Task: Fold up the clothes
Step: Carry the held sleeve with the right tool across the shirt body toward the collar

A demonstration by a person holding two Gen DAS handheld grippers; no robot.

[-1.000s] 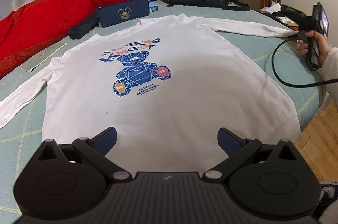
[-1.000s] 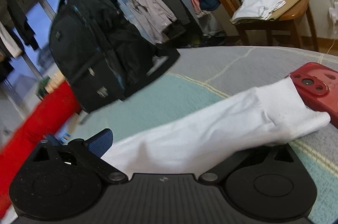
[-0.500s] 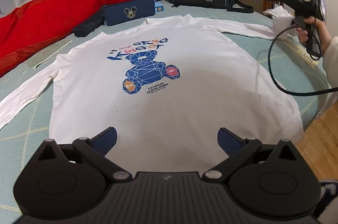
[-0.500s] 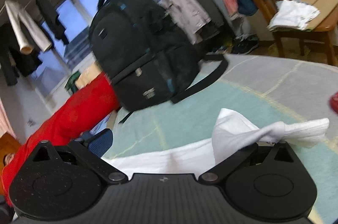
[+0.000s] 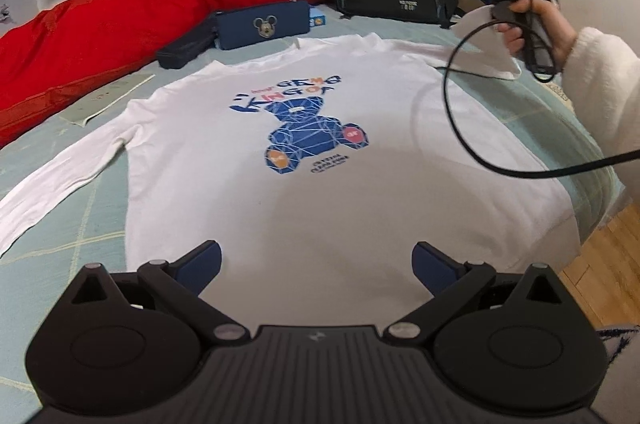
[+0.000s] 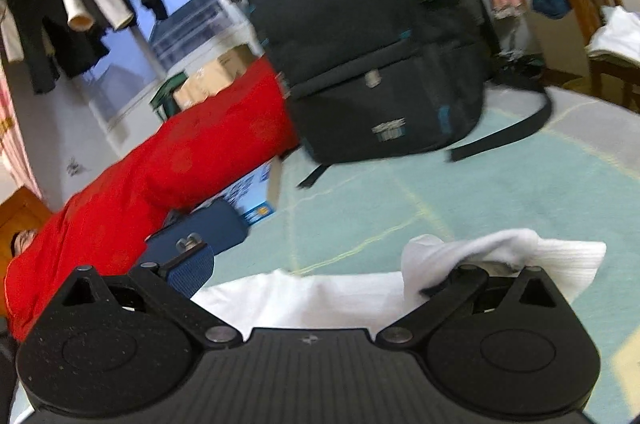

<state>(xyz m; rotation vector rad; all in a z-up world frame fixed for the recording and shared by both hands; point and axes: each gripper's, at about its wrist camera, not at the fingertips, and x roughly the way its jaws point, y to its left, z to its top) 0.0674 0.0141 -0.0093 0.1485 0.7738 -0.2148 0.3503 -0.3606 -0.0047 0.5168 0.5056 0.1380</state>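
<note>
A white long-sleeved shirt with a blue bear print lies flat on the bed, filling the centre of the left wrist view. The left hand-held gripper hovers over its hem at the bottom, fingers spread wide and empty. At upper right, the right hand-held gripper carries the sleeve cuff draped over one finger; whether it is clamped cannot be told.

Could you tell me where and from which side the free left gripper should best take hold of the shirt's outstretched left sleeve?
Probably near the cuff end of the left sleeve, coming from above at the bed's left side. It lies flat and straight on the sheet, away from the body of the shirt, so one layer pinches cleanly. The left gripper is open over the hem.
</note>
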